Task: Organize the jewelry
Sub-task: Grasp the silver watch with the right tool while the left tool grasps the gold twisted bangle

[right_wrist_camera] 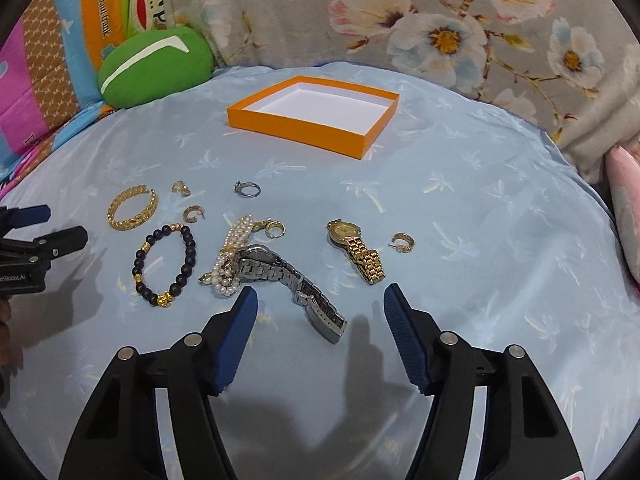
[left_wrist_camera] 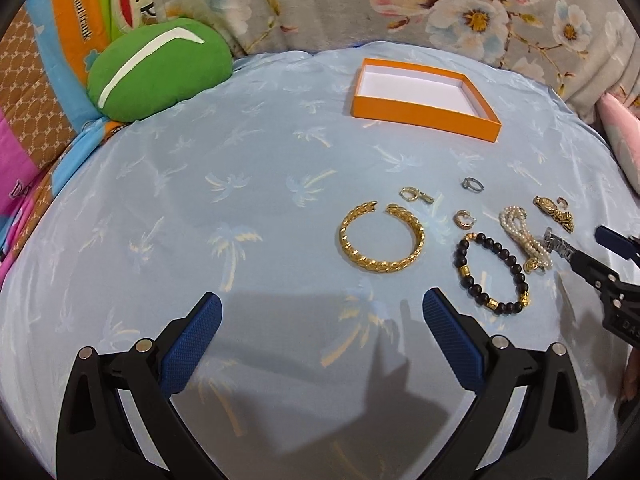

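Note:
An empty orange box point(left_wrist_camera: 424, 114) point(right_wrist_camera: 304, 128) with a white inside sits at the back of the blue cloth. Jewelry lies spread in front of it: a gold bangle point(left_wrist_camera: 382, 240) point(right_wrist_camera: 132, 208), a black bead bracelet point(left_wrist_camera: 494, 272) point(right_wrist_camera: 166, 264), a pearl bracelet point(right_wrist_camera: 232, 256), a silver watch point(right_wrist_camera: 288, 276), a gold watch point(right_wrist_camera: 358, 250), a silver ring point(right_wrist_camera: 247, 190) and several gold earrings. My left gripper point(left_wrist_camera: 322, 312) is open and empty, just short of the bangle. My right gripper point(right_wrist_camera: 318, 304) is open and empty, its fingers on either side of the silver watch's band.
A green cushion point(left_wrist_camera: 160, 68) lies at the back left. A floral fabric point(left_wrist_camera: 400, 0) rises behind the box. A pink pillow point(right_wrist_camera: 626, 208) is at the right edge. The blue palm-print cloth point(left_wrist_camera: 240, 200) covers the surface.

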`<state>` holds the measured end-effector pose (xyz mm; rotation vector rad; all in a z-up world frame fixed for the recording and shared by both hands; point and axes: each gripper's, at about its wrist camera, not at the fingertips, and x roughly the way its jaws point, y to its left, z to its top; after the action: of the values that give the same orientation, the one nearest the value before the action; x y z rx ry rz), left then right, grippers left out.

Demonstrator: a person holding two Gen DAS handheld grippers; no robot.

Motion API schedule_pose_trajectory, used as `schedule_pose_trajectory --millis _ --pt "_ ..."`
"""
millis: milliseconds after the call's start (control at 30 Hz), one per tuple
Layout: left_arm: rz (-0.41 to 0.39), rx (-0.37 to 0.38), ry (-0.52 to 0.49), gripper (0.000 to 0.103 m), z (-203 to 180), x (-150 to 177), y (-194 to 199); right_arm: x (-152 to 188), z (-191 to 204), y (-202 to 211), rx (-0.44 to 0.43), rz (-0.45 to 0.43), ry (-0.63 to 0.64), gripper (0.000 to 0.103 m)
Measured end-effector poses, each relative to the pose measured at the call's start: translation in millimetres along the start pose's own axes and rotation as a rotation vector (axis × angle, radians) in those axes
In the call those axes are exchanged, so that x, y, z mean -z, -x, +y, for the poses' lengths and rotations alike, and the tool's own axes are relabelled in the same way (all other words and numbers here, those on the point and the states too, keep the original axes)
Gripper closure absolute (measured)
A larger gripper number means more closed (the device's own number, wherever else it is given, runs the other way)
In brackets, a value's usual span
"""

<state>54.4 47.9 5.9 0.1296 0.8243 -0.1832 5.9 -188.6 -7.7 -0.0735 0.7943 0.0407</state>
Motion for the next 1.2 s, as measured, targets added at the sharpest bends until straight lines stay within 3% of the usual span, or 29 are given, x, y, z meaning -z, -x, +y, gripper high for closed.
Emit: schedule_pose_trajectory --millis 400,500,533,900,1067,1200 --pt "0.042 0.055 -0.027 0.005 -9 -17 -29 -12 -3 -26 -0.161 0.075 0.014 0.071" --pt "0.040 0.053 -0.034 0.005 -11 -18 -31 -11 -1 -24 -0.182 0.081 -0.007 0.085" --pt "0.043 0.051 -0.035 0.005 -11 -19 -32 -11 0 -24 -0.193 0.087 -0.018 0.096" --pt "0.088 0.074 -0.012 0.005 -12 -23 -44 16 17 5 -0.110 0.057 -0.156 0.097" --pt "0.080 0.048 -0.003 0.017 -17 -32 -51 19 10 4 -0.107 0.054 -0.223 0.097" --pt "0.056 0.038 -0.011 0.036 -24 -35 -50 19 7 4 -0.106 0.056 -0.233 0.097"
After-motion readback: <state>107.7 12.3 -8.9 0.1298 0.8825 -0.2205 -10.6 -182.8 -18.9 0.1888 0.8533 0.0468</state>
